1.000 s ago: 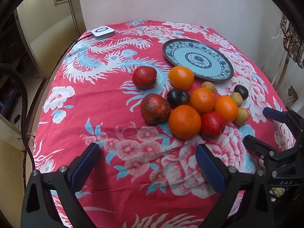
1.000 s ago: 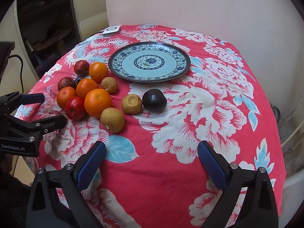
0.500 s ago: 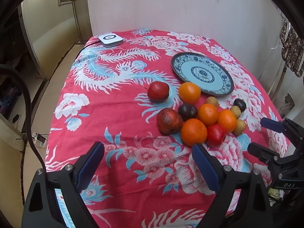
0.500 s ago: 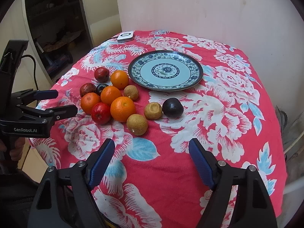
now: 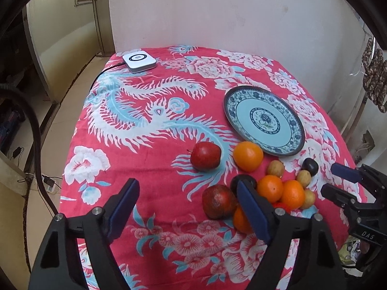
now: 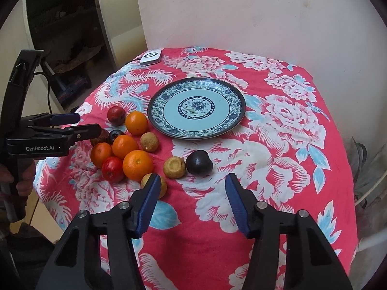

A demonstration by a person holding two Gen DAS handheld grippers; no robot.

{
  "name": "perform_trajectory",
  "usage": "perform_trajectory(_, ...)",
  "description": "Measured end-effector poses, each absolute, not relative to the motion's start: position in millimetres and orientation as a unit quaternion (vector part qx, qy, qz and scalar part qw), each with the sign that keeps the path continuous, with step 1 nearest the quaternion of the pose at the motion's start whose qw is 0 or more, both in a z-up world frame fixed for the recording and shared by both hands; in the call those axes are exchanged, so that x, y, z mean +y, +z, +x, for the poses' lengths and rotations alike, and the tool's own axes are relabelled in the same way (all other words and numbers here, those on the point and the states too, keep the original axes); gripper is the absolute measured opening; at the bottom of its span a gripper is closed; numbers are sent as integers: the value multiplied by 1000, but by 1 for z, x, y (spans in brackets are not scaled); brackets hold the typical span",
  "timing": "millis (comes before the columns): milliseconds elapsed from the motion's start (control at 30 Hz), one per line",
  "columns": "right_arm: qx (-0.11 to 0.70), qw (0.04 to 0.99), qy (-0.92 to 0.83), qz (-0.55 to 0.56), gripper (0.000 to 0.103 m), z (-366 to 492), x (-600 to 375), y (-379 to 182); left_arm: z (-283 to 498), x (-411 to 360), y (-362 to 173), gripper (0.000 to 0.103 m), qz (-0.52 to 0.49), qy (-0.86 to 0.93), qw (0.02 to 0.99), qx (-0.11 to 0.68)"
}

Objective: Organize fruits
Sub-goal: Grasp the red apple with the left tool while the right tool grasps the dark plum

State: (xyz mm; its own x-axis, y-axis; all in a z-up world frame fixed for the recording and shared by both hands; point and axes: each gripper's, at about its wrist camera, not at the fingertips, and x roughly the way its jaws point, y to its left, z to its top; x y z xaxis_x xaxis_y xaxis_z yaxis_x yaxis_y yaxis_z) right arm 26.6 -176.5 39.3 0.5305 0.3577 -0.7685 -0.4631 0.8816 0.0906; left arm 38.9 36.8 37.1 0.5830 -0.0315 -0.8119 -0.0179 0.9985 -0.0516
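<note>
**Fruit sitting in a cluster beside a bare plate as two claws hang over the table**

A table (image 6: pixel 278 217) draped in a red cloth with white and blue flowers is filling both views, standing against a pale wall (image 6: pixel 241 12). On the cloth, a round blue-and-white plate (image 6: pixel 167 123) is lying flat with nothing showing on its face; all the fruit is resting on the cloth itself, off the plate.

The left gripper (image 5: pixel 187 193) is hanging above the near side of the table with its blue-padded fingers (image 5: pixel 125 200) spread wide and nothing between them; its right finger is covering part of the fruit pile in the left wrist view. The right gripper (image 6: pixel 192 188) is hovering near the table's edge, its fingers (image 6: pixel 235 200) likewise parted and gripping nothing.

The fruit is gathering just left of the plate in the right wrist view: four oranges (image 6: pixel 137 165), with one (image 6: pixel 136 123) lying just beside the plate's rim, red apples (image 6: pixel 112 169) among them, and a darker red apple (image 5: pixel 219 205) at the pile's outer side. A dark plum (image 6: pixel 199 163) is sitting just beside a tan fruit (image 6: pixel 174 168), a little apart from the pile and near the plate. Two more tan fruits (image 6: pixel 149 141) are lying at the pile's edge.

At the far corner, a small white device (image 5: pixel 139 61) is resting on the cloth with a cord trailing off the table.
</note>
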Motion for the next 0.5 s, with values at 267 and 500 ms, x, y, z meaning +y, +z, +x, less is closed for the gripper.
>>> perform_trajectory(267, 426, 871, 237, -65, 44, 37, -174, 38, 59, 42, 35, 79, -53, -9, 885, 463)
perform_trajectory(500, 436, 865, 237, -79, 40, 42, -176, 30, 67, 33, 29, 68, -43, -16, 881, 471)
